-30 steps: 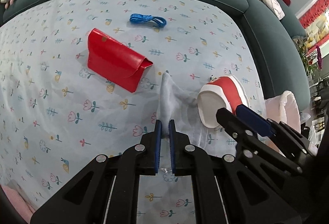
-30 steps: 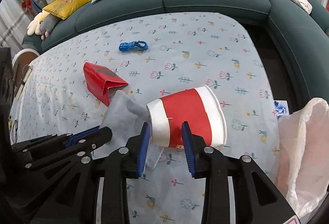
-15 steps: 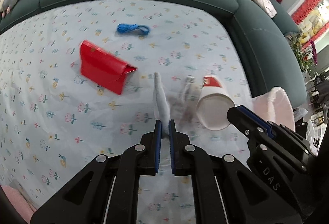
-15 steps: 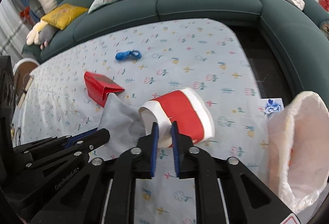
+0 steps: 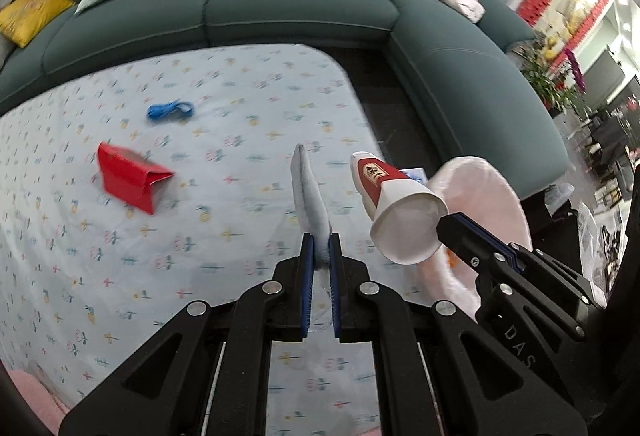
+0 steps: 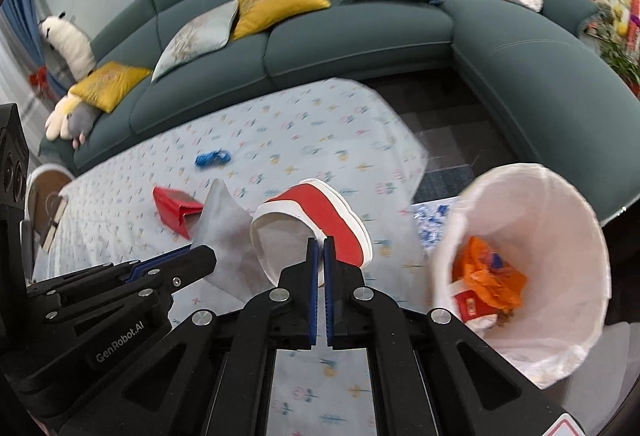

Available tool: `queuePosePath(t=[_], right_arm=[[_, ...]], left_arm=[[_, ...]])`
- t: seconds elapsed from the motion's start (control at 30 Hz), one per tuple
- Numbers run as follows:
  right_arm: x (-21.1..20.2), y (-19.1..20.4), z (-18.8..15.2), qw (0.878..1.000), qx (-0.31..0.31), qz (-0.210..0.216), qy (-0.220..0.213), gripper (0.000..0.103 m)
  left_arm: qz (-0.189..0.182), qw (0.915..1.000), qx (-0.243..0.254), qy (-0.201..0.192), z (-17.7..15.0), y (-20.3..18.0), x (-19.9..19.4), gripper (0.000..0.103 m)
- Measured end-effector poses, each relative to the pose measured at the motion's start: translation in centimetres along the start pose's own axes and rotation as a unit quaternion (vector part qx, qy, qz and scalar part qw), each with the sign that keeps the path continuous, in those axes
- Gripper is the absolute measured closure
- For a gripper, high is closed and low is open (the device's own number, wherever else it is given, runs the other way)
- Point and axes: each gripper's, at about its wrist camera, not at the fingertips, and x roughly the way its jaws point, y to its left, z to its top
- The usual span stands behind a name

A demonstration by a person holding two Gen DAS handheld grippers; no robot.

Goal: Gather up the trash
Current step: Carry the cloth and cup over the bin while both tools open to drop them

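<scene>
- Left gripper [image 5: 319, 250] pinches a grey cloth [image 5: 307, 191], lifted just left of the bin [image 6: 532, 276]
- Right gripper [image 6: 321, 250] clamps the rim of a red paper cup [image 6: 316, 224], held beside the bin's mouth
- Red wrapper [image 5: 130, 177] and blue cord [image 5: 170, 111] lie on the tablecloth [image 5: 120, 256], well left of the bin

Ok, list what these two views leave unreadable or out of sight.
- Left wrist view: the label on the paper cup is too small and blurred to read.
- Left wrist view: the bin bag interior is mostly hidden behind the cup and the right gripper.
- Right wrist view: the trash under the orange wrapper is covered by it.
- Right wrist view: the grey cloth is hidden where the left gripper clamps it.
</scene>
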Motion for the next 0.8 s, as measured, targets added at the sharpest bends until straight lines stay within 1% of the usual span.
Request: queuePosePath(t=[0.2,0.43,0.63,0.8], right_arm=[[-3.0,-4.5,-0.2,0.999,0.030,-0.020,-0.025,0.100],[-5.9,-10.7,-1.1,0.995,0.071,-0.048,-0.045,0.100],[-7.1,-15.1,-2.3,0.991,0.101,-0.067,-0.050,0.100],[-7.3,-17.3,-3.1,0.989,0.121,-0.073,-0.051,0.100]], left_arm=[[-0.014,0.9993,0.034,-0.008,0.5,-5.0,-0.5,0.096],[-0.031,0.9964,0.078,-0.007,0.2,-11.2,-0.1,0.096],[-0.043,0.9936,0.105,-0.001,-0.3,-15.2,0.6,0.096],[-0.049,0.9912,0.123,0.008,-0.7,-17.8,1.4,0.096]])
